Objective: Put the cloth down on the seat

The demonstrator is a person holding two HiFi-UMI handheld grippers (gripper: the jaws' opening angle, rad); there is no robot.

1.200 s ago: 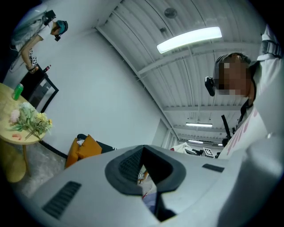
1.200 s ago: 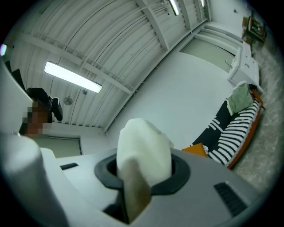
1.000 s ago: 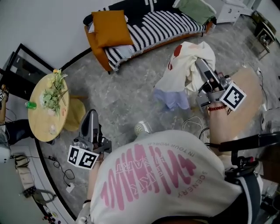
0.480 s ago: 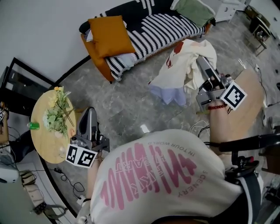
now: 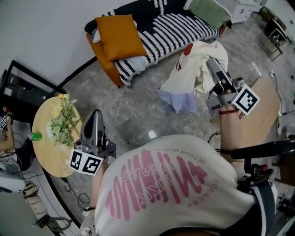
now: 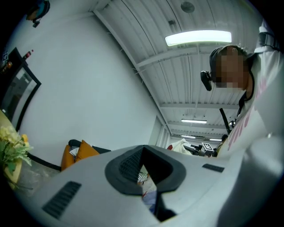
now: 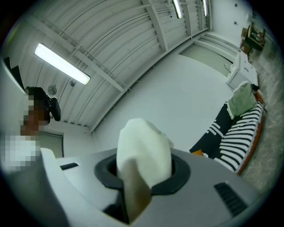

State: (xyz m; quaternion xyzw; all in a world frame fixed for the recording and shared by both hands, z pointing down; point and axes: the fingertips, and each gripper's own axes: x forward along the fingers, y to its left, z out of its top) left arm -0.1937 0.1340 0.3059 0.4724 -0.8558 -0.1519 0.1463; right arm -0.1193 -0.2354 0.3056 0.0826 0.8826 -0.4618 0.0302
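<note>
Clamping cloth (image 5: 191, 69) in R tool (image 5: 212, 67), forearm (image 5: 251, 117) up; L tool (image 5: 95, 117) low, shut.

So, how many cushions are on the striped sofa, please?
2: an orange cushion at the sofa's left end, a green cushion at the right; others may be hidden.

Shirt (image 5: 161, 184) on the person, set back from both sets of fingers: pink print, upside down in the head view, reads "IN YOUR WORLD" and "SCENERY". The large striped lettering appears to include "HEART", though not clearly.

Marker cubes behind the fingers of the left gripper (image 5: 95, 114) and right gripper (image 5: 211, 62) bear black-and-white square codes with no characters.
</note>
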